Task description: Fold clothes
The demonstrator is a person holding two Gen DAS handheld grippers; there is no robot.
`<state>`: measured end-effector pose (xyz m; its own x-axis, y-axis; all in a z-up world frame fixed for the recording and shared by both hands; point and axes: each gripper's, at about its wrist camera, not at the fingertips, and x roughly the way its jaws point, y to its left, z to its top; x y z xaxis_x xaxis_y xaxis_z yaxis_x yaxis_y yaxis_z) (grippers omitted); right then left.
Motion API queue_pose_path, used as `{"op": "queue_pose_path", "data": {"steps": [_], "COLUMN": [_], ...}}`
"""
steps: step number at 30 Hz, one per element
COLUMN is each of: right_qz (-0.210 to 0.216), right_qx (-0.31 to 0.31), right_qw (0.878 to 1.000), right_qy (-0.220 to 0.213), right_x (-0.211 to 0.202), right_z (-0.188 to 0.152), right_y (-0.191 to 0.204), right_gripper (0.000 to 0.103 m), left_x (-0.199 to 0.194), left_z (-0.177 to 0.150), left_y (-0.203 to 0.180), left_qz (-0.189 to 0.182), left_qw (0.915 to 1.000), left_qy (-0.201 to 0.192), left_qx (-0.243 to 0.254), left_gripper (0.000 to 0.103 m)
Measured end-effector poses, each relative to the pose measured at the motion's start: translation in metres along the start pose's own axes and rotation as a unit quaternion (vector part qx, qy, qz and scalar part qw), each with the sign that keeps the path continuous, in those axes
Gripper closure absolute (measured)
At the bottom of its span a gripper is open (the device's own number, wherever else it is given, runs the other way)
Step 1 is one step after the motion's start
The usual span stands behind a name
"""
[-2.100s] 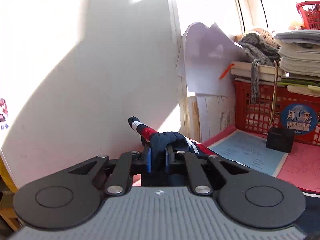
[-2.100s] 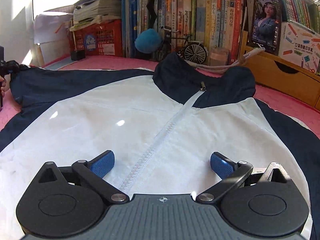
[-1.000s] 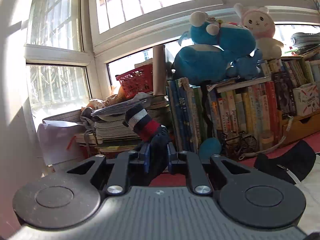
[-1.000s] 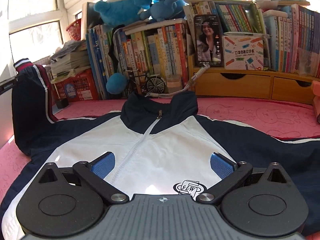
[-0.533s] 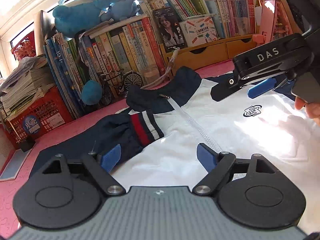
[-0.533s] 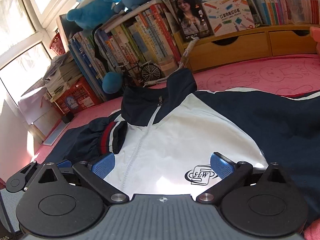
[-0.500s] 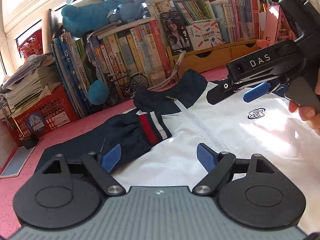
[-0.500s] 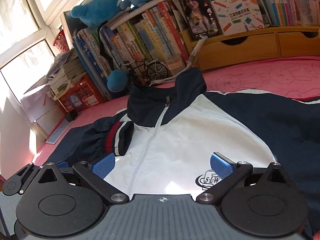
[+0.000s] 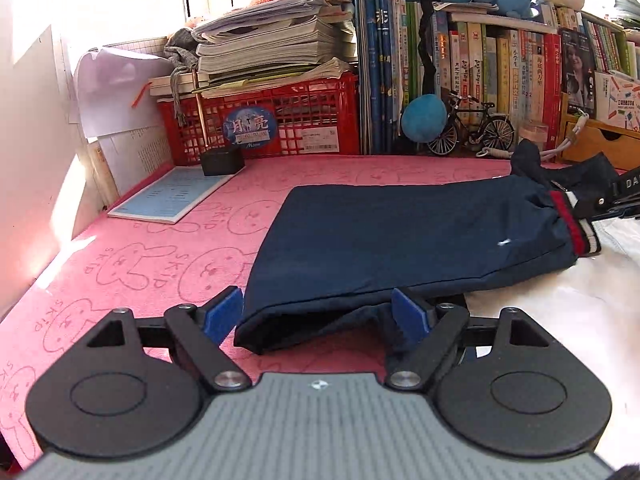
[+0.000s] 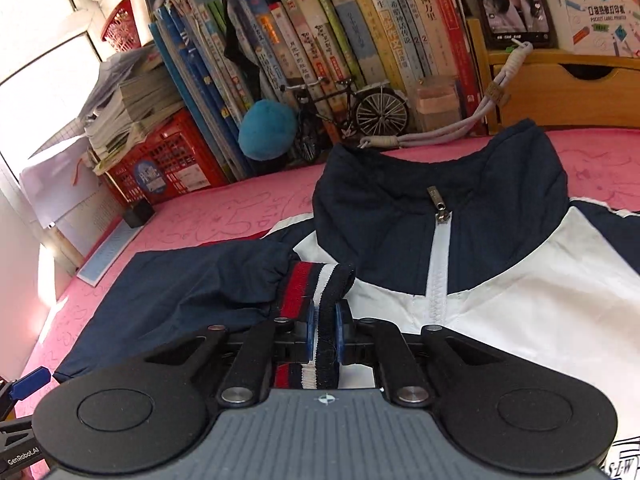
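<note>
A navy and white zip jacket (image 10: pixel 520 300) lies flat on the pink mat (image 9: pixel 140 260). Its left navy sleeve (image 9: pixel 400 240) is folded in across the body. The right gripper (image 10: pixel 326 332) is shut on the sleeve's red, white and navy striped cuff (image 10: pixel 316 284), low over the white front. In the left wrist view that cuff (image 9: pixel 572 228) and a black part of the right gripper (image 9: pixel 624 196) show at the right edge. My left gripper (image 9: pixel 316 314) is open, low at the sleeve's folded end, which lies between its blue pads (image 9: pixel 224 312).
A red crate (image 9: pixel 280 120) under stacked papers, a row of books (image 9: pixel 480 80), a model bicycle (image 9: pixel 472 128) and a blue plush ball (image 9: pixel 424 112) line the back. A blue notepad (image 9: pixel 172 196) and small black box (image 9: pixel 222 160) sit back left. Wooden drawers (image 10: pixel 560 84) stand back right.
The left gripper let go of the cuff, opened, and dropped to the sleeve's folded end at the left. The right gripper moved left over the jacket and shut on the cuff.
</note>
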<state>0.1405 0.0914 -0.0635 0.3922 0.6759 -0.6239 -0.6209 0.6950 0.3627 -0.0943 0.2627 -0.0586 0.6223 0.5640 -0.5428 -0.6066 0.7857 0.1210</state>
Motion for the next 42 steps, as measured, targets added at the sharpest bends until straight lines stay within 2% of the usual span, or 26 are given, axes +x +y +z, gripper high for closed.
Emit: {"op": "queue_pose_path", "data": {"steps": [3,6,10,13,15,17,18,19,20,21,23,25,29,35,37,39,42], "right_qz": [-0.01,-0.045,-0.037,-0.013,0.015,0.03,0.038,0.04,0.035,0.031,0.024,-0.002,-0.057,-0.116,-0.133,-0.149,-0.151], "right_qx": [0.004,0.002,0.012,0.012,0.007,-0.003,-0.002,-0.002,-0.001,0.0,-0.013,-0.033,-0.034,-0.022,-0.02,-0.019,-0.001], "right_qw": [1.0,0.998,0.998,0.999,0.999,0.999,0.999,0.999,0.999,0.999,1.0,0.999,0.996,0.991,0.989,0.986,0.987], "right_qy": [-0.02,-0.043,-0.048,-0.04,-0.028,-0.016,-0.008,-0.001,0.006,0.013,0.002,-0.023,-0.061,-0.07,-0.067,-0.064,-0.054], "right_x": [-0.022,-0.041,-0.057,-0.052,-0.037,-0.018,-0.009,-0.003,0.001,0.005,-0.002,-0.02,-0.06,-0.09,-0.09,-0.087,-0.082], "right_z": [0.004,0.007,0.007,0.005,0.002,0.0,0.0,0.0,-0.001,-0.002,-0.003,-0.003,0.003,0.0,-0.004,-0.008,-0.014], "right_y": [-0.015,-0.026,-0.05,-0.054,-0.046,-0.034,-0.029,-0.024,-0.02,-0.016,-0.012,-0.014,-0.041,-0.088,-0.099,-0.109,-0.123], "right_gripper": [0.094,0.098,0.096,0.079,0.037,0.033,0.038,0.051,0.09,0.093,0.094,0.094,0.094,0.095,0.095,0.094,0.094], "left_x": [0.002,0.0,0.0,0.007,0.005,0.001,-0.002,-0.004,-0.007,-0.008,-0.012,-0.012,-0.006,-0.007,-0.01,-0.01,-0.004], "left_z": [-0.002,-0.002,-0.004,-0.006,-0.006,-0.004,-0.003,-0.002,-0.002,-0.001,0.0,0.0,-0.002,-0.001,0.0,-0.001,-0.004], "left_y": [0.001,0.0,-0.004,-0.01,-0.012,-0.013,-0.013,-0.013,-0.013,-0.012,-0.01,-0.009,-0.01,-0.017,-0.022,-0.024,-0.02], "left_qz": [-0.01,-0.01,-0.015,-0.01,-0.011,-0.016,-0.018,-0.02,-0.021,-0.02,-0.023,-0.023,-0.027,-0.047,-0.038,-0.012,0.021], "left_qw": [0.9999,0.9999,0.9999,0.9999,0.9998,0.9998,0.9998,0.9998,0.9997,0.9997,0.9996,0.9996,0.9996,0.9988,0.999,0.9991,0.9984], "left_qy": [0.003,0.0,-0.001,0.013,0.014,0.01,0.007,0.005,0.002,0.0,-0.004,-0.004,0.007,0.014,0.012,0.009,0.01], "left_qx": [-0.009,-0.006,0.004,0.005,0.002,0.004,0.006,0.008,0.01,0.011,0.014,0.016,0.008,0.005,0.022,0.04,0.051], "left_gripper": [0.02,0.021,0.021,0.021,0.021,0.021,0.021,0.021,0.021,0.021,0.021,0.021,0.02,0.02,0.021,0.02,0.02]}}
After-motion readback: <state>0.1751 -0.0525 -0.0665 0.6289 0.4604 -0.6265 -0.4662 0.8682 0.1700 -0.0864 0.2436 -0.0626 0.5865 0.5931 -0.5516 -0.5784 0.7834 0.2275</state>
